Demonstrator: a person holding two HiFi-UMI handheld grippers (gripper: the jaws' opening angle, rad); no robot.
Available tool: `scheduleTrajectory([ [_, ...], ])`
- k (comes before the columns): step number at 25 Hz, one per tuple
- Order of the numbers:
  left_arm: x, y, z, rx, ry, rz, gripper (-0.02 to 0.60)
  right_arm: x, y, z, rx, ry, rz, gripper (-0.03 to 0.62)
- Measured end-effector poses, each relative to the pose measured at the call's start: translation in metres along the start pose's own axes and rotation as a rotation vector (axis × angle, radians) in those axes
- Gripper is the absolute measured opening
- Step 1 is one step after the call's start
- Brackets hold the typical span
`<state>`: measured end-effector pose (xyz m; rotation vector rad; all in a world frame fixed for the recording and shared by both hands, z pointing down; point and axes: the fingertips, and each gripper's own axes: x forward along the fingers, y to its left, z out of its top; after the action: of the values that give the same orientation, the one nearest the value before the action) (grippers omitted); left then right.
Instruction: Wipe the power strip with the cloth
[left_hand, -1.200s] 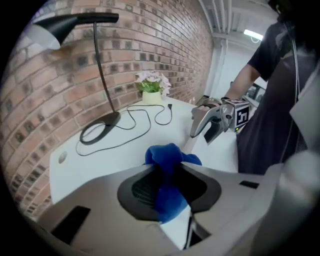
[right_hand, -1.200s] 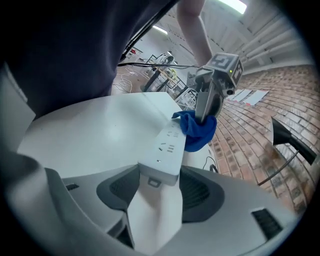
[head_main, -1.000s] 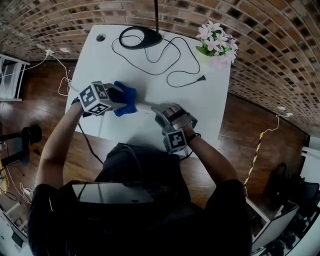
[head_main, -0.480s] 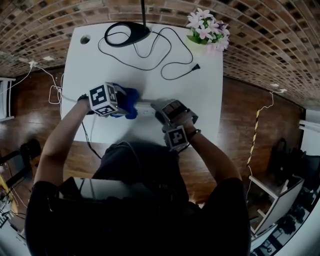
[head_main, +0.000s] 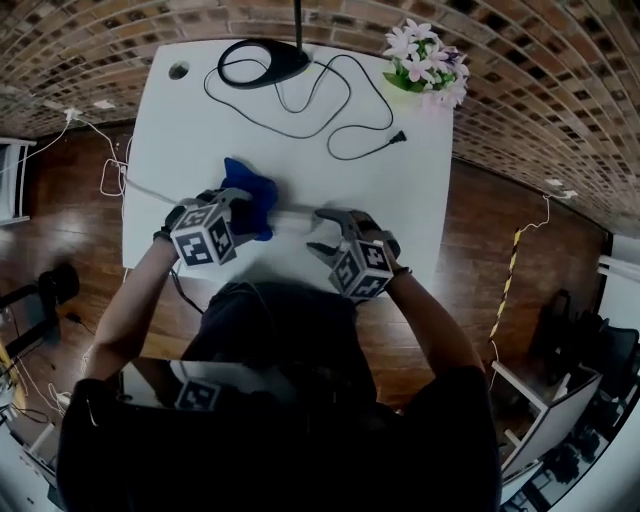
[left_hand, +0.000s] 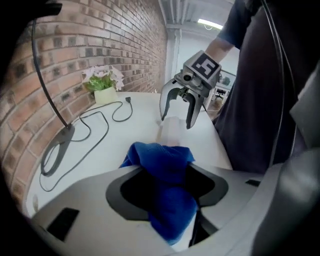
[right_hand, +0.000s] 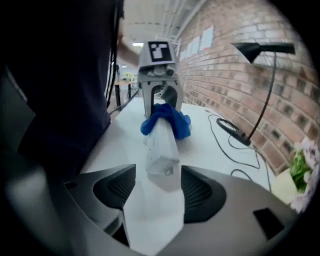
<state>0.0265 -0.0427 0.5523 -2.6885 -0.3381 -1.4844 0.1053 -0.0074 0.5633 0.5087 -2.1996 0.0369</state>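
Step in hand looks like a regrip between strokes: the right gripper (right_hand: 157, 192), jaws just opened wide, straddles the power strip (right_hand: 161, 142) at its 3 o'clock end without pressing it. The left gripper (left_hand: 167, 190), jaws wide but just narrowed slightly, has the cloth (left_hand: 162, 160) loose between them at the strip's 9 o'clock end. Next move: close on the cloth, then wipe toward 3 o'clock.

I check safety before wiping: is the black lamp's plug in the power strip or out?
Out. The plug lies loose on the white table, well apart from the power strip.
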Motion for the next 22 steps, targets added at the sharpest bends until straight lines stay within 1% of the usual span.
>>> scheduleTrajectory([
  [1,0.000,-0.001,-0.001,0.011,-0.002,0.033,0.233,0.001,0.002,0.005,0.055,-0.023,0.026,0.299],
  [2,0.001,-0.002,-0.002,0.021,-0.004,0.066,0.233,0.003,0.001,0.009,0.088,-0.033,0.035,0.301],
  [5,0.003,-0.006,-0.006,0.043,-0.010,0.163,0.232,0.020,-0.003,0.017,0.136,-0.048,0.040,0.301],
  [7,0.005,-0.008,-0.010,0.044,-0.002,0.214,0.232,0.030,-0.002,0.028,0.146,-0.089,0.043,0.301],
  [8,0.006,-0.009,-0.010,0.042,0.000,0.236,0.232,0.033,0.001,0.033,0.129,-0.107,0.041,0.282],
  [9,0.005,-0.010,-0.009,0.035,0.001,0.257,0.230,0.037,0.004,0.038,0.098,-0.115,0.037,0.188],
  [10,0.005,-0.010,-0.010,0.019,-0.002,0.277,0.231,0.039,0.007,0.040,0.065,-0.117,0.030,0.154],
  [12,0.001,-0.011,-0.011,-0.048,-0.033,0.313,0.238,0.041,0.010,0.041,0.031,-0.124,0.016,0.153],
  [16,-0.016,-0.008,-0.003,-0.267,-0.153,0.390,0.254,0.042,0.010,0.041,0.020,-0.134,0.009,0.155],
  [17,-0.018,-0.008,-0.003,-0.307,-0.164,0.411,0.260,0.043,0.011,0.040,0.019,-0.135,0.010,0.155],
  [19,-0.022,-0.009,-0.004,-0.354,-0.176,0.445,0.262,0.043,0.011,0.039,0.018,-0.138,0.011,0.155],
  [20,-0.025,-0.008,-0.002,-0.375,-0.192,0.456,0.250,0.043,0.011,0.038,0.018,-0.139,0.011,0.155],
  [21,-0.030,-0.006,0.000,-0.406,-0.215,0.471,0.224,0.043,0.011,0.038,0.019,-0.139,0.011,0.155],
  [22,-0.036,-0.002,0.000,-0.454,-0.238,0.494,0.194,0.043,0.011,0.038,0.018,-0.139,0.012,0.155],
])
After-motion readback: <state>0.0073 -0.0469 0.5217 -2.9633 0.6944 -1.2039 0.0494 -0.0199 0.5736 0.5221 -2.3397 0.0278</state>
